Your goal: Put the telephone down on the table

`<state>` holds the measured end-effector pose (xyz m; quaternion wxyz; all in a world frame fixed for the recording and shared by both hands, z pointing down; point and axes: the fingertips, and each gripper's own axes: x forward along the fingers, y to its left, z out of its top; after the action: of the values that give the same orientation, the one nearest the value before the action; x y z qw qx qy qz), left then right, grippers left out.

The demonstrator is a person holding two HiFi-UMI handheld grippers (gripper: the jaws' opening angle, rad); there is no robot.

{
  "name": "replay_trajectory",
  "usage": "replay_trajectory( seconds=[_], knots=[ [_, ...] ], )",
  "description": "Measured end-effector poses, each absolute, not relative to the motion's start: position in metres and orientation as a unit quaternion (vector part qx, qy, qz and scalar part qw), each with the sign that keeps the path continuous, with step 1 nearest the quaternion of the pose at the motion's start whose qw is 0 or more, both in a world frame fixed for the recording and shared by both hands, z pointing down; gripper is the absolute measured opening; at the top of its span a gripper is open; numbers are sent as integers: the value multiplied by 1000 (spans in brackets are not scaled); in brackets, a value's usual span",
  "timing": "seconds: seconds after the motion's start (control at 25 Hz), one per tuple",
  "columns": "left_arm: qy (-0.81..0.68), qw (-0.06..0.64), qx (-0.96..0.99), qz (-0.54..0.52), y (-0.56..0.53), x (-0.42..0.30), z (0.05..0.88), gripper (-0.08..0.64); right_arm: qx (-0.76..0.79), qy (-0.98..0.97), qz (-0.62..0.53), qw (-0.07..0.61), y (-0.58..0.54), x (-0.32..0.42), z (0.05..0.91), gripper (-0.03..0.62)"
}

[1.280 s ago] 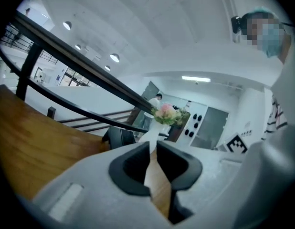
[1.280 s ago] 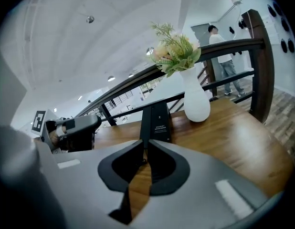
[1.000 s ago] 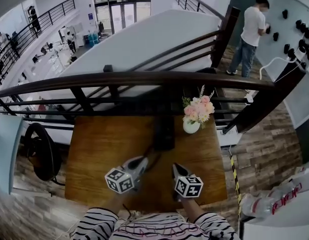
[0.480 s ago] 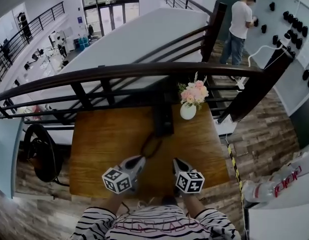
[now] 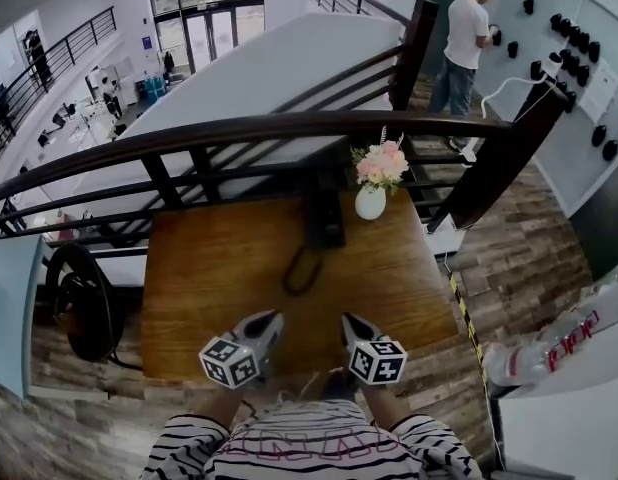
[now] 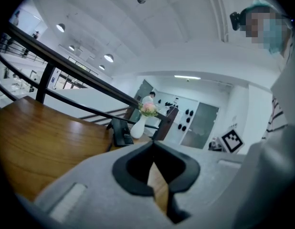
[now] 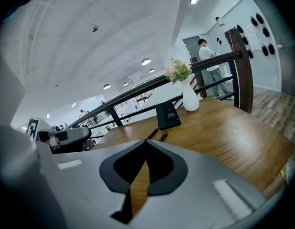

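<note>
The black telephone (image 5: 325, 218) rests on the wooden table (image 5: 219, 268) at its far edge, under the railing. Its coiled cord (image 5: 302, 268) loops toward me across the wood. Both grippers hover over the table's near edge, well short of the phone. My left gripper (image 5: 272, 319) is shut with nothing in it, and my right gripper (image 5: 347, 320) is shut and empty too. The left gripper view shows the phone (image 6: 121, 132) far off past the shut left gripper (image 6: 153, 145). The right gripper view shows the phone (image 7: 168, 116) beyond the shut right gripper (image 7: 146, 145).
A white vase of pink flowers (image 5: 371, 200) stands just right of the phone. A dark railing (image 5: 239, 133) runs behind the table. A black chair (image 5: 84, 308) sits at the left. A person (image 5: 467, 33) stands far back right by a wall.
Both grippers have drawn back from the middle of the table toward its near edge, away from the phone and cord. Their jaws stayed shut.
</note>
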<state>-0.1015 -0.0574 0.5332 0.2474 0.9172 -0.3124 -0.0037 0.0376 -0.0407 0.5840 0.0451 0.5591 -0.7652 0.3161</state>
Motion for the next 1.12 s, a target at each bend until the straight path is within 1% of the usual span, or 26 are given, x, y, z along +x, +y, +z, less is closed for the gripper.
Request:
replay_trajectory(
  seconds=[0.4,1.12],
  knots=[
    [-334,237,912,23,-27,-120,550,3,559,-764,318,55,-4,17,594,0],
    [-338,272,900,47,-8,-126,580,3,552,-766,321,70,7,3,606,0]
  ],
)
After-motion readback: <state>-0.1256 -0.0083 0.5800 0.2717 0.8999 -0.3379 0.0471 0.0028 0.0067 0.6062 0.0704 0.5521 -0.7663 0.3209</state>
